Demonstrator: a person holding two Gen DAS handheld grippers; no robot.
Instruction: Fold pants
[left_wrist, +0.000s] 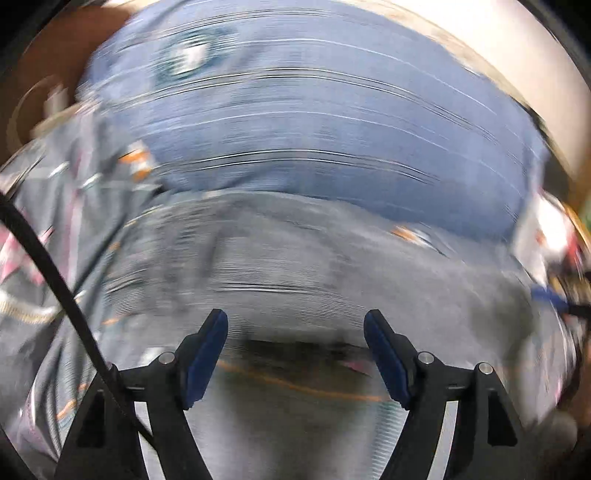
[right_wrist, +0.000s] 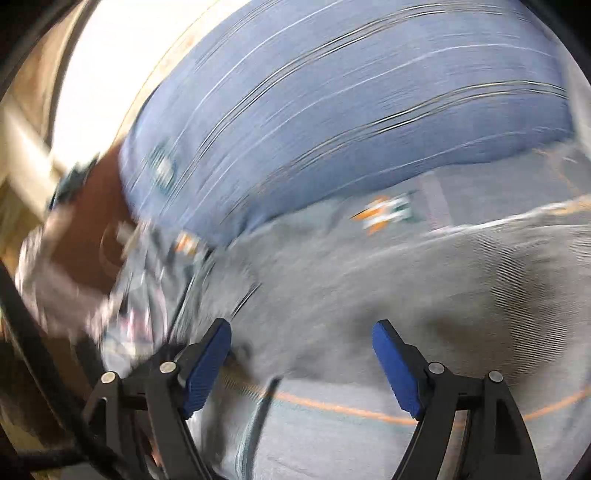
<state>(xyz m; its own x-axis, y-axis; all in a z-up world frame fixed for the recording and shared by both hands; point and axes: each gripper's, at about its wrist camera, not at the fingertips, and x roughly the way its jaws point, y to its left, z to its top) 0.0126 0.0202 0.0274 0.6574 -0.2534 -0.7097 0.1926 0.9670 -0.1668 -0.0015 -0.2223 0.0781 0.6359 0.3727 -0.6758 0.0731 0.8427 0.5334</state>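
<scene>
Heavy motion blur in both views, so only the big shapes readable. Grey pants (left_wrist: 314, 258) spread flat right under both tools, filling the lower half of each view; soft, matte cloth with a darker shaded patch just past the fingertips. Also seen from the right wrist (right_wrist: 424, 295), running off toward the right edge.

Beyond the pants, butting up against their far edge: a blue striped sheet (left_wrist: 314, 122), thin light and dark lines streaked across it, smooth and flat. Left of the pants, a crumpled patterned cloth (left_wrist: 48, 240) with pink and orange bits, probably more laundry but too smeared to call. Thin orange line (right_wrist: 332, 406) curving across the pale surface near the right gripper, on the near side of the pants. Black cable (left_wrist: 55, 280) slanting across left of the pants, closest thing to an obstruction. Brown wood surface (right_wrist: 92, 221) past the sheet's left corner.

Left gripper (left_wrist: 295, 325) spread wide, blue ribbed pads (left_wrist: 207, 358) well apart, nothing between them, hovering at the near edge of the pants. Right gripper (right_wrist: 301, 332) same deal: gaping, nothing held. Plenty of open cloth ahead of both.
</scene>
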